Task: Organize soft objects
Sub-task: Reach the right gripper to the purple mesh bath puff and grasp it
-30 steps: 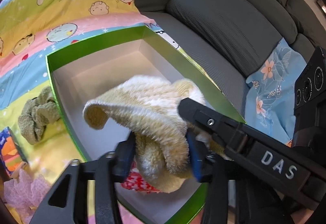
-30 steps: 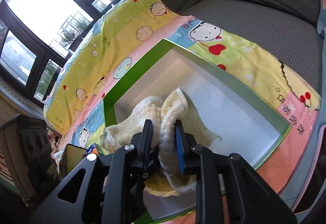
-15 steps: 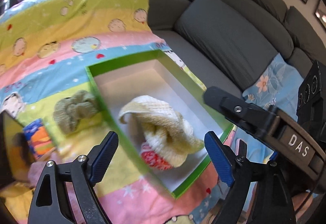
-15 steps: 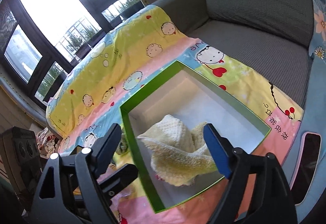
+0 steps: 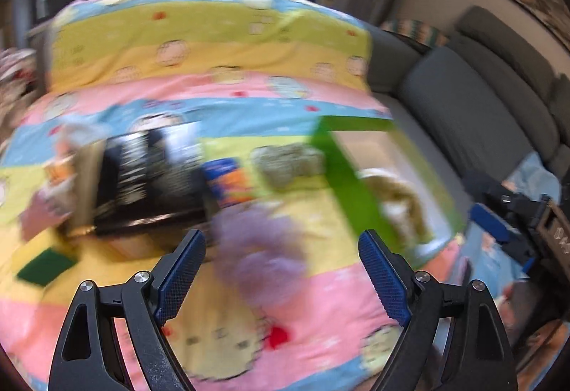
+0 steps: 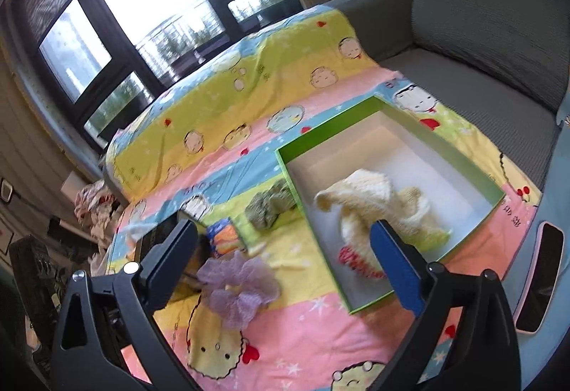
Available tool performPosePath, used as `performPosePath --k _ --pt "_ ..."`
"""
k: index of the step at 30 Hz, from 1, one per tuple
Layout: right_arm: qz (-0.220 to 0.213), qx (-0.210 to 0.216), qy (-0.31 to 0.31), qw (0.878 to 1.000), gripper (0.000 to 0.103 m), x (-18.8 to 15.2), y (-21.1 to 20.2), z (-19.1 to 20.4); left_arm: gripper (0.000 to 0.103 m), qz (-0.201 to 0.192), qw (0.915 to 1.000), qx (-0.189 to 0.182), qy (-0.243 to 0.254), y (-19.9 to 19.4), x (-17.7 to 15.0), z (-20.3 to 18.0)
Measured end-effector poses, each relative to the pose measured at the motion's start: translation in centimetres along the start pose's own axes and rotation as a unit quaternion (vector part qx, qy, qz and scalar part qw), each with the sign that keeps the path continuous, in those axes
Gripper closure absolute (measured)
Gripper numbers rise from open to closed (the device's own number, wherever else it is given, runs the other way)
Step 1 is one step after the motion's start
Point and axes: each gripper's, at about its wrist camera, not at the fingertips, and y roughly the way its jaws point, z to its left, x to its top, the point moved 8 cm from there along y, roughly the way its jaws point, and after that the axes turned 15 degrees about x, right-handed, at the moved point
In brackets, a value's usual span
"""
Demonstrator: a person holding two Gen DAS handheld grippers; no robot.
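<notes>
A green box (image 6: 424, 133) with a white inside lies on the cartoon blanket. A cream knitted cloth (image 6: 381, 209) lies in it, over a red-and-white item (image 6: 354, 259). The box also shows in the blurred left wrist view (image 5: 342, 170). A purple mesh puff (image 6: 237, 286) (image 5: 262, 259) lies on the blanket left of the box. A green towel (image 6: 270, 207) (image 5: 290, 163) sits against the box's left wall. My left gripper (image 5: 281, 279) is open above the puff. My right gripper (image 6: 283, 264) is open and empty, back from the box.
A blue-and-orange packet (image 6: 224, 236) and a dark flat object (image 5: 142, 177) lie left of the towel. A green sponge (image 5: 46, 266) lies at the blanket's left. Grey sofa cushions (image 6: 481, 17) rise behind. A phone (image 6: 539, 277) lies at the right.
Both grippers let go of the cream cloth, which now lies in the box, and pulled back. The left gripper has swung left over the purple puff.
</notes>
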Motion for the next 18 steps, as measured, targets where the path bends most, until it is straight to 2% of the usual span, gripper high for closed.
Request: performPosePath --k 3,7,10,14,16,18 --pt "0.032 0.024 -0.017 0.999 0.005 -2.1 1.5 1.9 0.015 0.008 0.999 0.032 -0.029 0.2 -1.9 4.0" --pt "0.089 0.051 -0.034 0.994 0.005 -5.4 4.8 3.9 0.015 0.025 0.9961 0.052 -0.067 0.7 -4.9 8.2" --pt "0.123 0.053 -0.041 0.99 0.006 -7.3 7.5 4.7 0.015 0.037 0.9932 0.06 -0.094 0.9 -6.8 10.5" --pt "0.169 0.027 -0.052 0.984 0.007 -10.1 12.1 4.2 0.015 0.05 0.9907 0.072 -0.105 1.1 -9.1 12.5" --pt "0.187 0.007 -0.056 0.981 0.01 -11.4 14.0 3.5 0.015 0.058 0.9893 0.074 -0.111 1.3 -9.9 13.4" --pt "0.197 -0.003 -0.056 0.979 0.025 -12.2 15.3 2.9 0.015 0.065 0.9878 0.076 -0.12 1.5 -10.6 14.2"
